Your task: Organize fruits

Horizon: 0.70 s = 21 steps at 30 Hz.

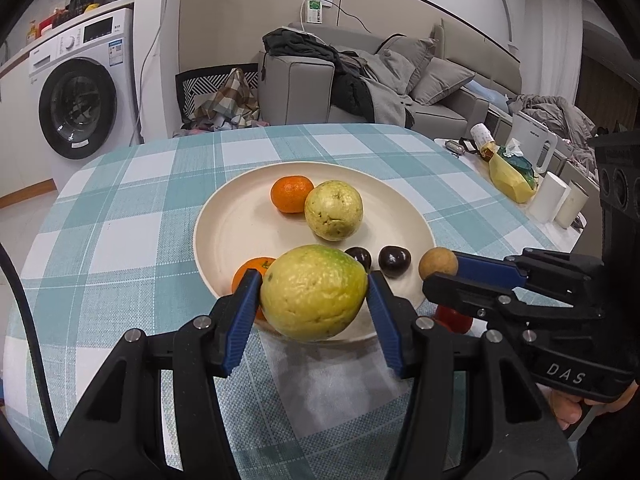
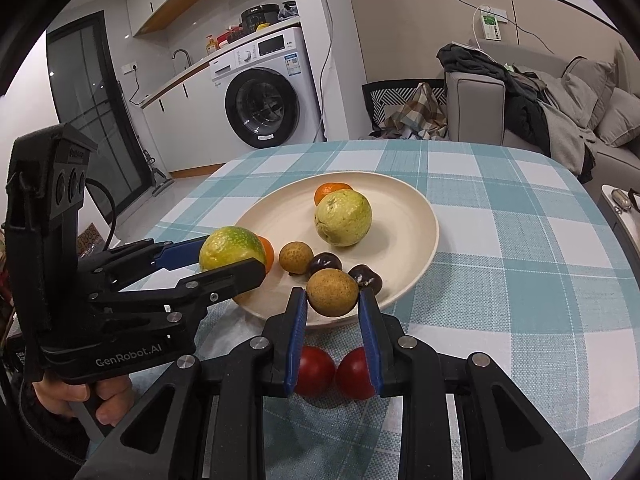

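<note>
We're looking into a lived-in home: washing machine (image 1: 76,100) sitting ahead-left of the grippers, cluttered sofa (image 1: 400,80) lying ahead-right.

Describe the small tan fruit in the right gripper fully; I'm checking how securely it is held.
The small tan fruit is round, with a matte, finely speckled brown skin and no visible stem, likely a longan. It sits clamped between the blue pads of the right gripper, one pad on each side near the fingertips, above the near rim of the cream plate. In the left wrist view it shows at the finger ends, beside two dark fruits. Whether its underside touches the plate cannot be told.
</note>
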{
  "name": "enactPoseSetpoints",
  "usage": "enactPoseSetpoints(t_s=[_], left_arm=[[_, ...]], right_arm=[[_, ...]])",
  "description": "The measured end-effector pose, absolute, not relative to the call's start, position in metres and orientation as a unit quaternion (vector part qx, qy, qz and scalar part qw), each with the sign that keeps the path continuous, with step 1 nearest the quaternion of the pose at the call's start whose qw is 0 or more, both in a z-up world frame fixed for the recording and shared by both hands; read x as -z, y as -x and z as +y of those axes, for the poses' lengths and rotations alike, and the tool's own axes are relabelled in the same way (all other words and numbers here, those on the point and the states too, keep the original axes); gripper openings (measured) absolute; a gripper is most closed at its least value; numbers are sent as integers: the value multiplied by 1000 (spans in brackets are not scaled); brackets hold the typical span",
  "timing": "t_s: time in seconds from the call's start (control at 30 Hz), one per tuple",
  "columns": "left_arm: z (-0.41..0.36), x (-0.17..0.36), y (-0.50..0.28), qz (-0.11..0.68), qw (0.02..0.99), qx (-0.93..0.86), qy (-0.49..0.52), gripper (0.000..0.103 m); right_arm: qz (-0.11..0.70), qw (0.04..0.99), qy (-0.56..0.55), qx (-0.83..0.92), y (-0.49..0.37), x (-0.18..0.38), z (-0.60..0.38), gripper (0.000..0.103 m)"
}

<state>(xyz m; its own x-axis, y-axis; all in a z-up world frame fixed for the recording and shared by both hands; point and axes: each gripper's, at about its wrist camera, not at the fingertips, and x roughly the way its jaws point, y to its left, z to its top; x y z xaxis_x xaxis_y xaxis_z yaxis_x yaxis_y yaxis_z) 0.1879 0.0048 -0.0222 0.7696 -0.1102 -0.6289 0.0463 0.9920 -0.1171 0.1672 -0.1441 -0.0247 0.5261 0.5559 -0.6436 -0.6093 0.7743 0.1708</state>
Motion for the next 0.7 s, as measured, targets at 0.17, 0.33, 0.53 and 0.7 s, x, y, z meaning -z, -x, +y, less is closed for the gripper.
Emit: enactPoseSetpoints(t_s=[0.17,0.33,0.53,0.7], left_arm=[[-1,23,-192,334,941,41,37,51],[-7,25,-193,334,941,42,25,51],[-10,25,-193,335,941,42,22,51],[-14,27,-195,342,938,45,15,51]], right_arm=[[359,872,33,-333,-174,26,-145,27],[363,870,29,-332,-179,28,-145,27],[368,868,33,-331,-181,31,-144,27],[369,868,33,-329,-184,31,-143,27]])
